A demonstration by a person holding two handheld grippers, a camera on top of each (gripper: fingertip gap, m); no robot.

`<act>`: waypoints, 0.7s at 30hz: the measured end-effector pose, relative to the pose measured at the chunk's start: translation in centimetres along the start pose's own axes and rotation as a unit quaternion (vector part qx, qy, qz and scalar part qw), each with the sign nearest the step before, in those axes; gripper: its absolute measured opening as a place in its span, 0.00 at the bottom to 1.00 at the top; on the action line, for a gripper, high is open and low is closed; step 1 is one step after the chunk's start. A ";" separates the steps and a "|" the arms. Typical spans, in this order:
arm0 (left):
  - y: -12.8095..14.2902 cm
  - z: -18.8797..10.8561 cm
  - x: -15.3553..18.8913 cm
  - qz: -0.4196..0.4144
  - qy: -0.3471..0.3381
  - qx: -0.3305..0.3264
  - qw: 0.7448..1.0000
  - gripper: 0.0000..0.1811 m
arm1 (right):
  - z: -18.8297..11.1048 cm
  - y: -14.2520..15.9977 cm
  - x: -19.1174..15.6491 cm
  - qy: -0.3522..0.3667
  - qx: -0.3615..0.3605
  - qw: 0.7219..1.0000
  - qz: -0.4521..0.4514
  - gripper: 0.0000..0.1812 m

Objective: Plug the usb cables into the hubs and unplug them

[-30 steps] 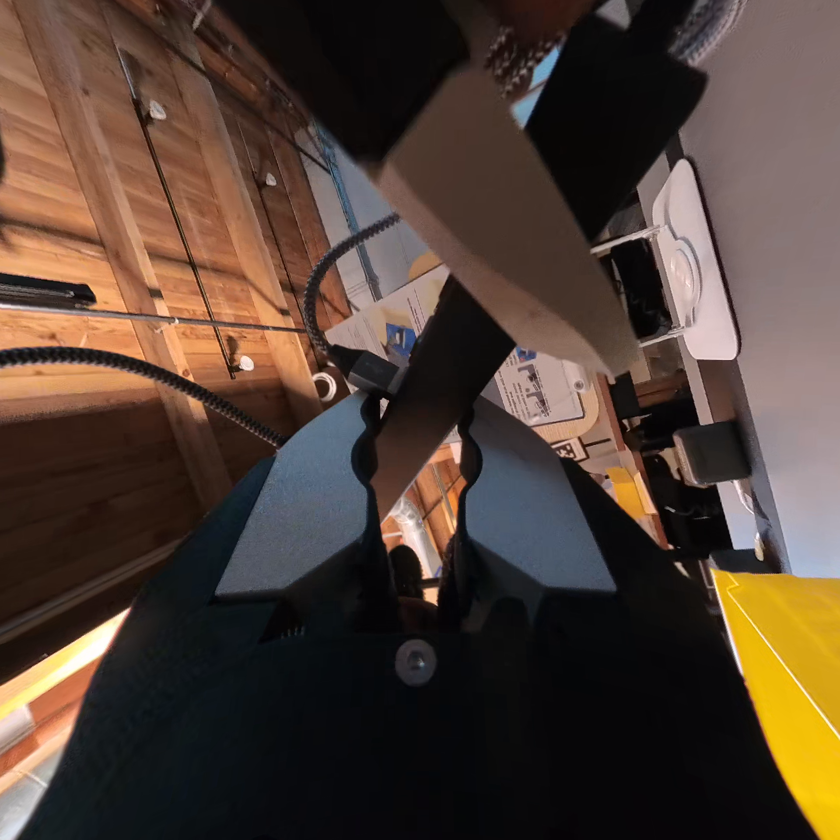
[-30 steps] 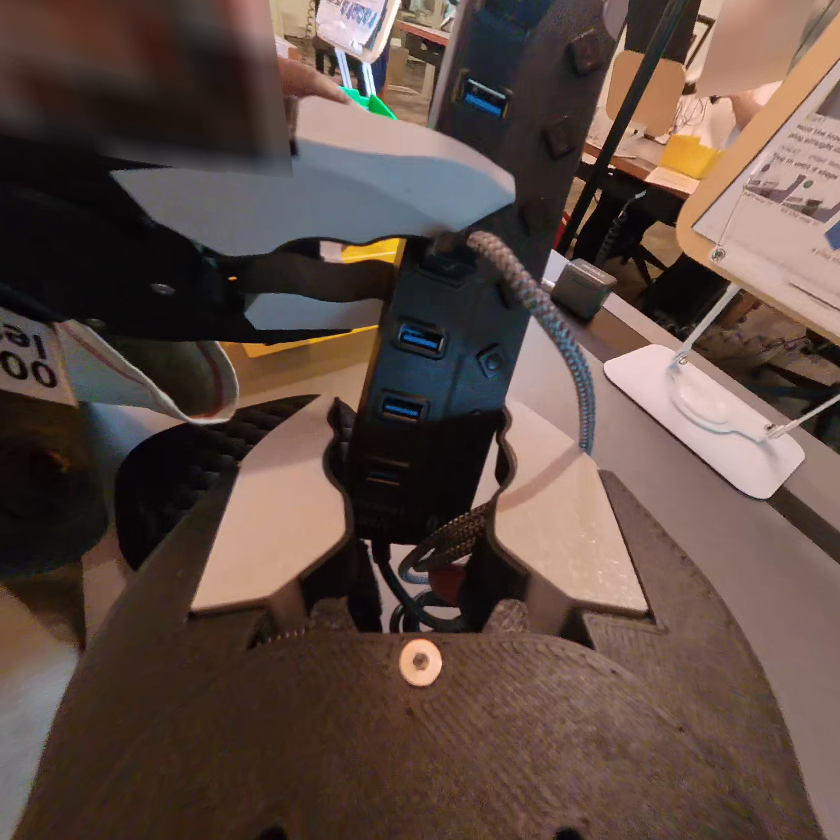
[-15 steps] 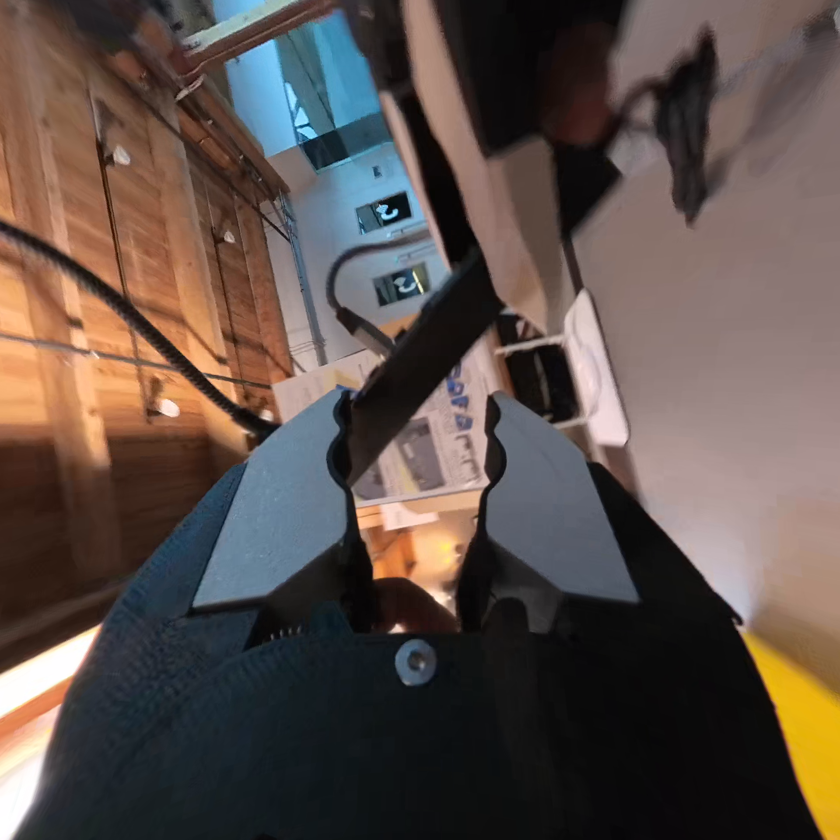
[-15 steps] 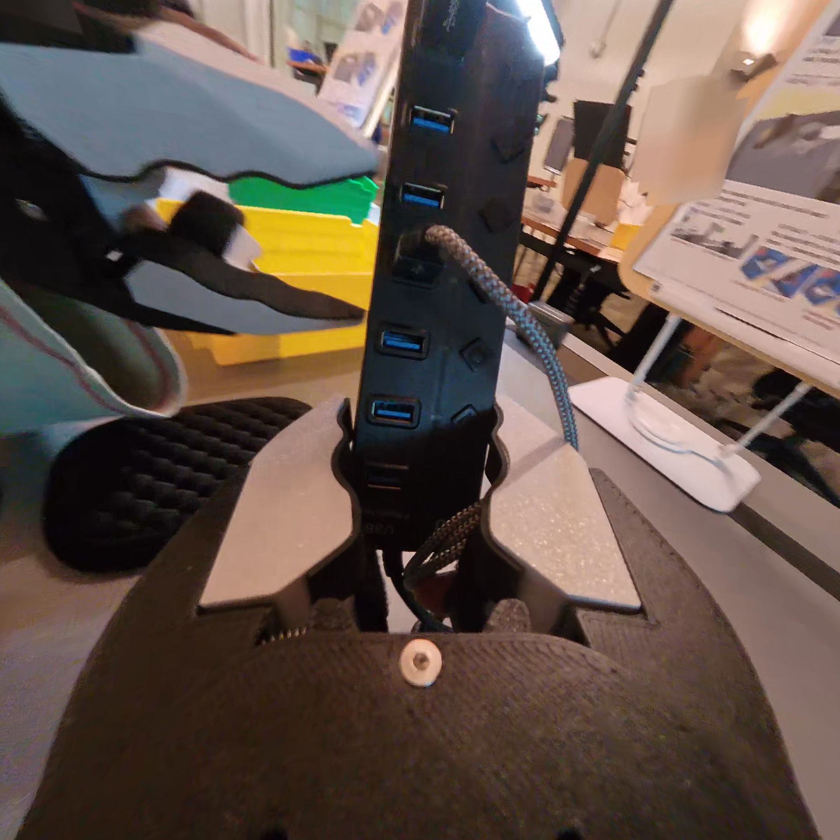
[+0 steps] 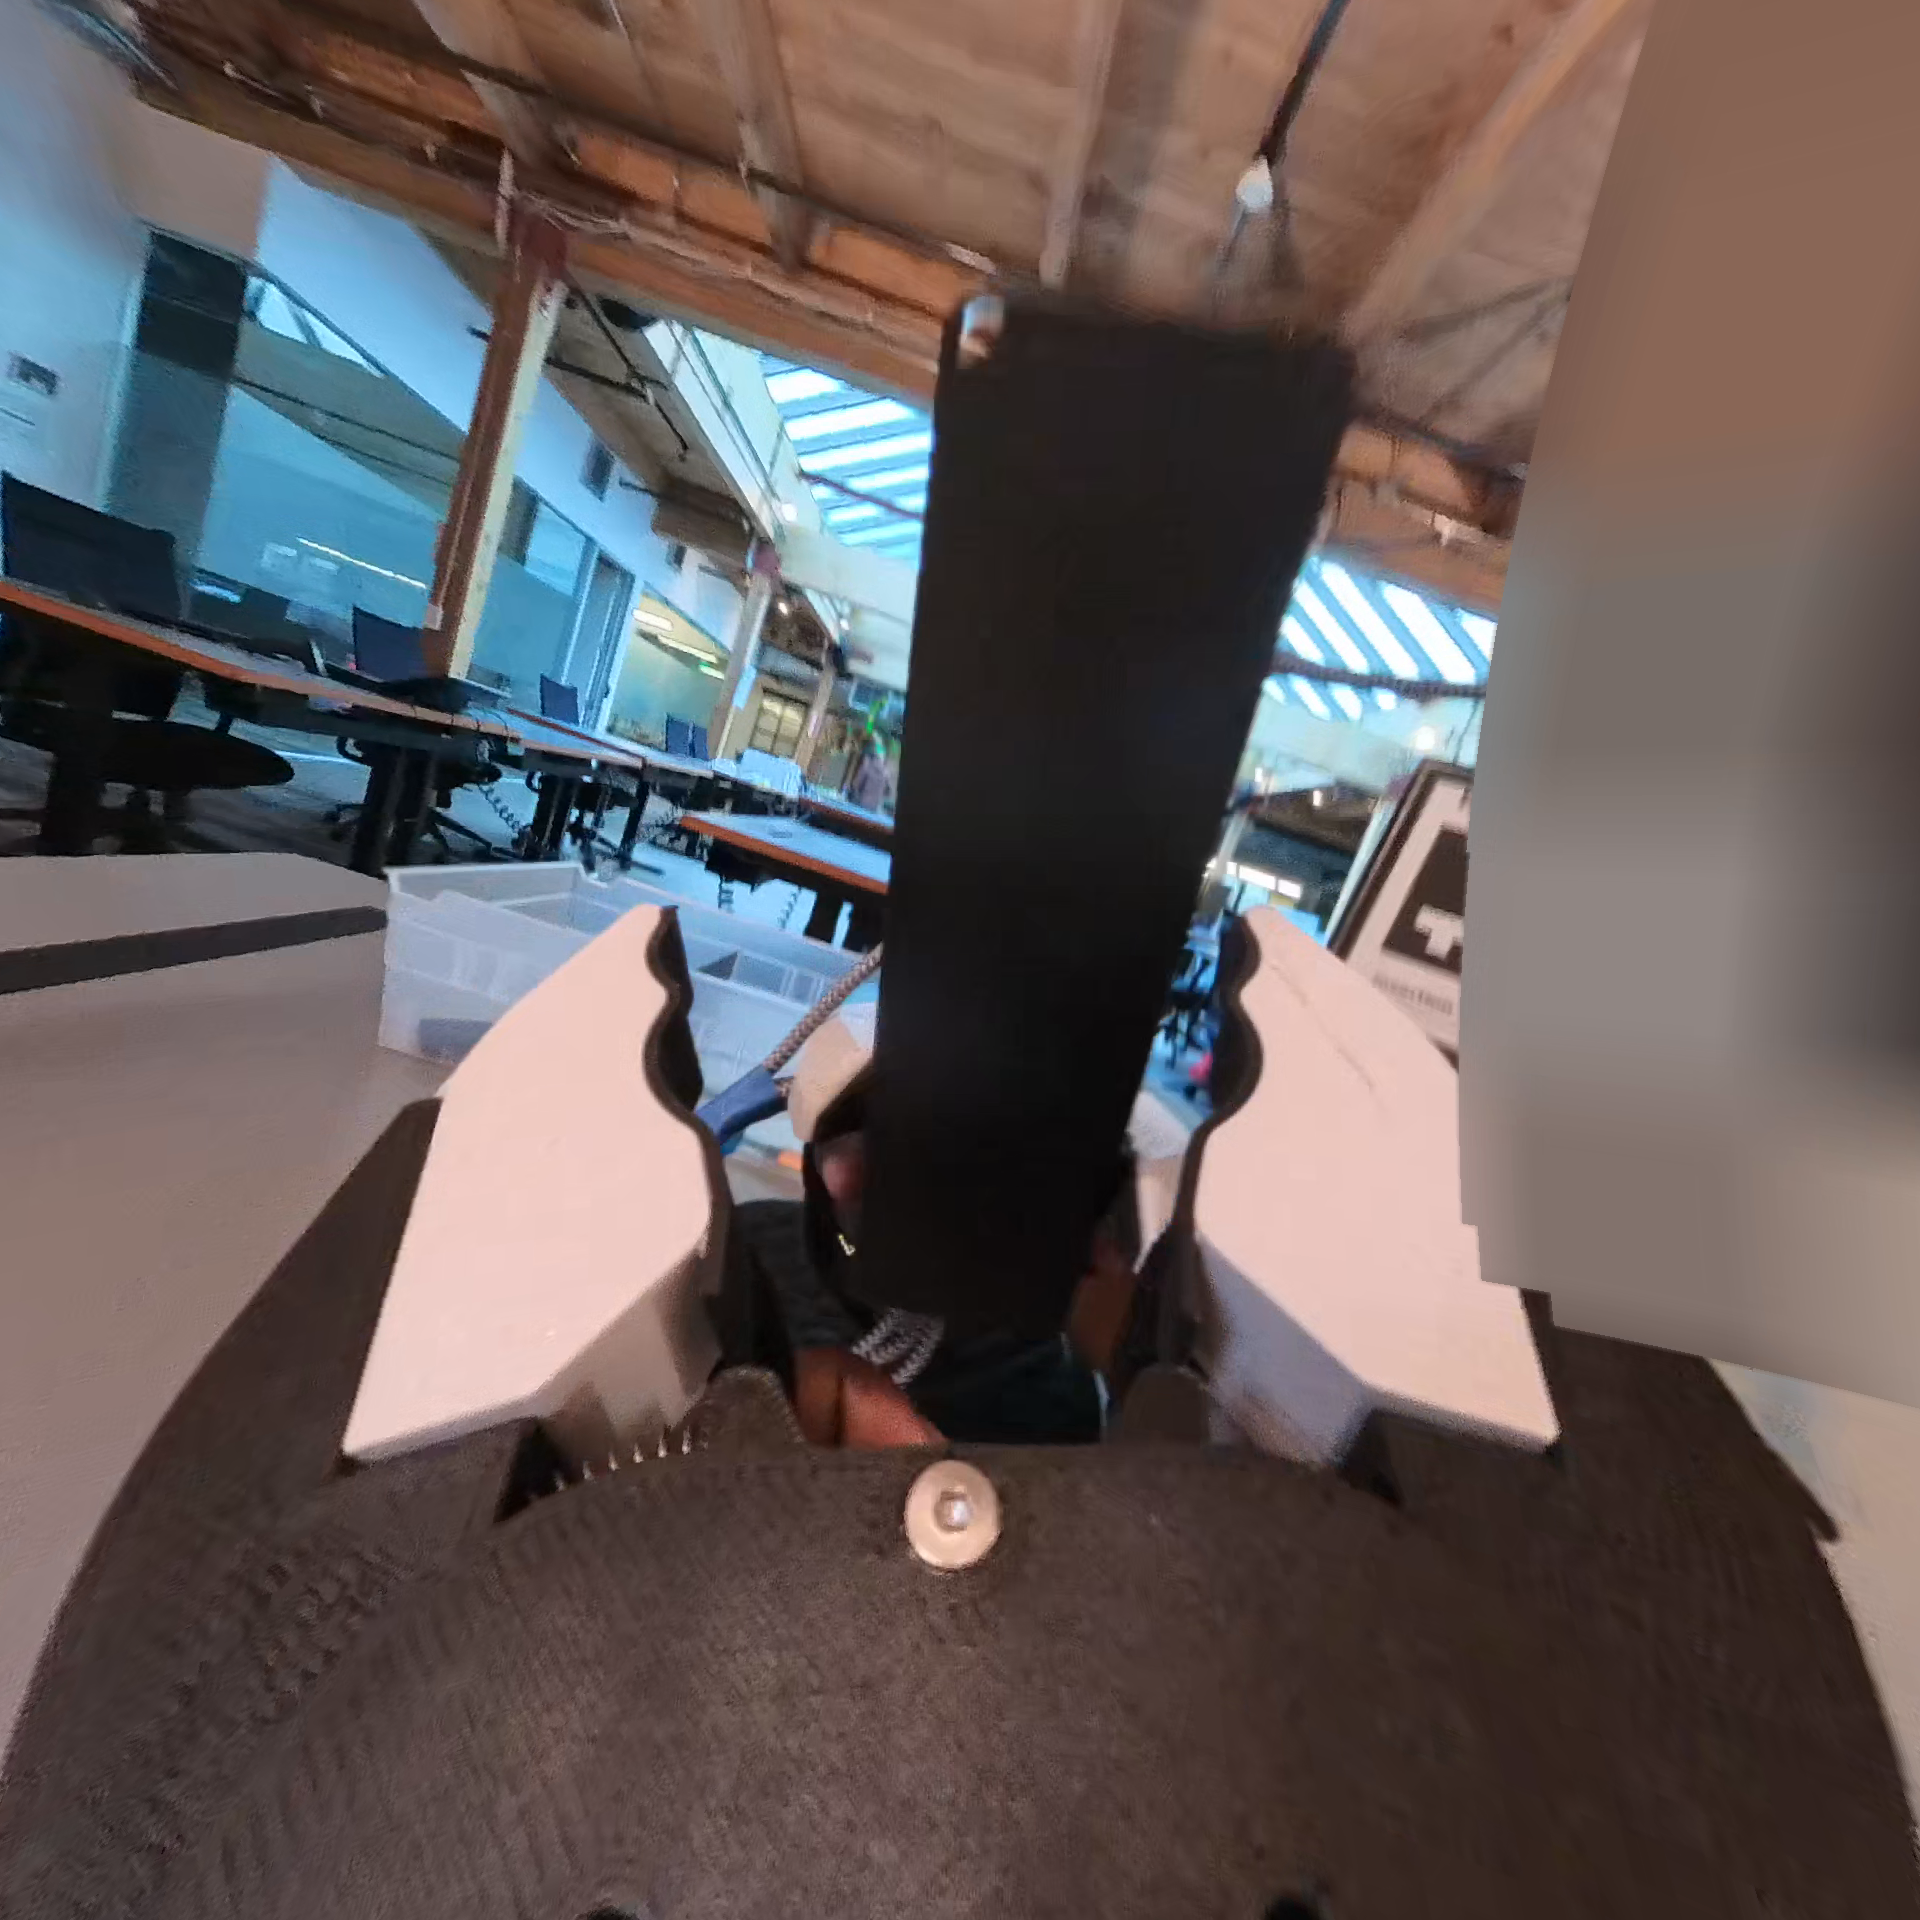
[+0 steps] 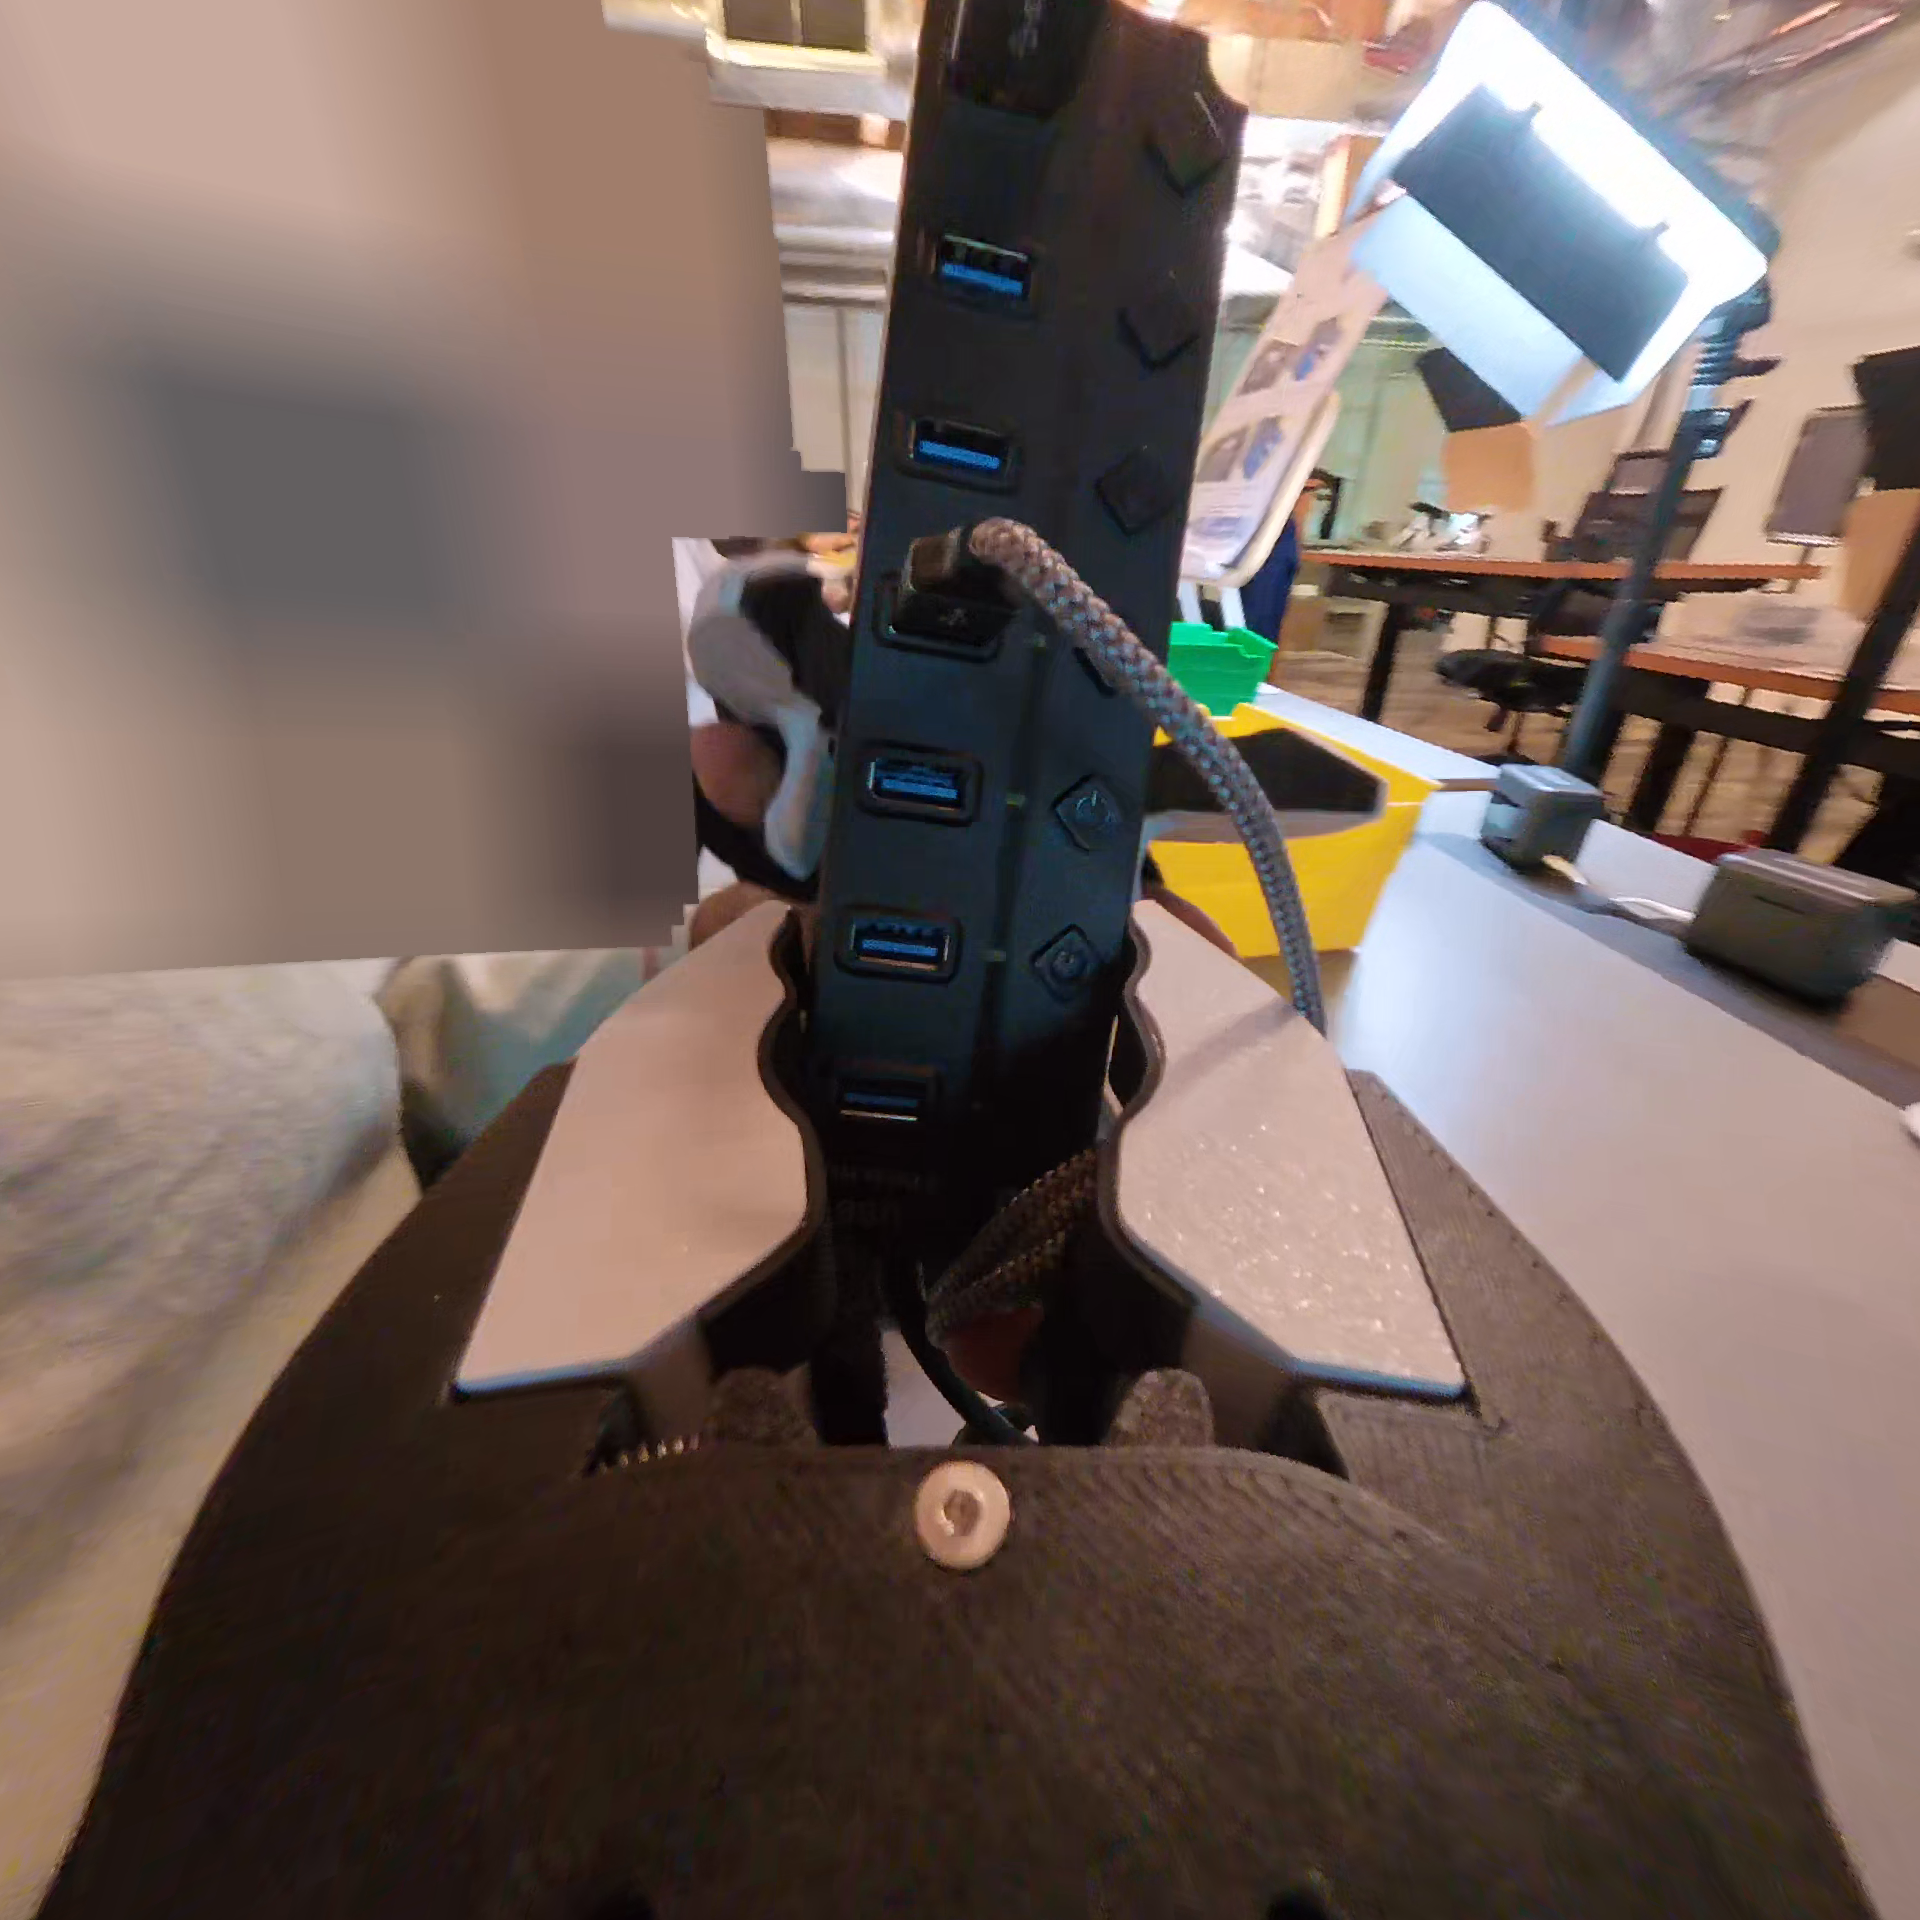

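A long black USB hub (image 6: 1023, 644) with several blue ports stands upright. My right gripper (image 6: 956, 935) is shut on its lower end. A grey braided USB cable (image 6: 1226, 810) is plugged into a middle port by its black plug (image 6: 945, 597) and hangs down to the right. My left gripper (image 5: 956, 977) is wide open behind the hub, whose plain back (image 5: 1101, 727) stands between the fingers with a gap on each side. In the right wrist view the left gripper's fingers (image 6: 753, 665) show on both sides of the hub.
A yellow bin (image 6: 1320, 883) and a green bin (image 6: 1221, 649) sit on the grey table (image 6: 1558, 1195). Two small grey boxes (image 6: 1538, 810) lie at its far right. A light panel (image 6: 1548, 249) hangs above. A clear organiser box (image 5: 499, 935) stands at the left. One gripper's finger ends stand about 5 cm off the other's.
My left gripper let go, opened wide and swung round behind the hub. My right gripper kept its grip and tilted the hub more upright. The cable stayed plugged in.
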State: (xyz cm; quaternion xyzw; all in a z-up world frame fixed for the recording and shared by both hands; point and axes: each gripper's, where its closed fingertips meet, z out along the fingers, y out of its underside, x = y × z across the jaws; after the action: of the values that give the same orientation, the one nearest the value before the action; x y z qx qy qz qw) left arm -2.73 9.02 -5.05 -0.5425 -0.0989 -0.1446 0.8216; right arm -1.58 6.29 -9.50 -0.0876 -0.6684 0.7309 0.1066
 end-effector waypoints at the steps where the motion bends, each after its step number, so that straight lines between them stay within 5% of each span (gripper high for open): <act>1: 0.8 0.4 0.4 0.019 0.008 -0.020 1.000 0.53 | 0.2 0.1 -0.4 -0.013 0.005 1.000 0.005 0.31; 4: 2.3 0.7 1.5 0.108 0.027 -0.063 0.992 0.32 | 0.4 0.4 -0.8 -0.028 0.017 0.999 0.020 0.31; 13: 4.0 -0.3 0.7 0.162 0.004 -0.115 0.980 0.31 | 0.3 2.4 -0.7 -0.024 -0.027 0.999 -0.008 0.31; 21: 3.8 -0.8 0.2 0.156 -0.005 -0.094 0.983 0.30 | 0.3 3.3 -0.4 -0.017 -0.046 0.999 0.001 0.31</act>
State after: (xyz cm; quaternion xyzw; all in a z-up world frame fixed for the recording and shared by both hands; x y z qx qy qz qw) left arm -1.24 9.70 -8.61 -0.6269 -0.0029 -0.0206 0.7789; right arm -1.37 5.65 -12.77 -0.0809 -0.7031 0.7006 0.0906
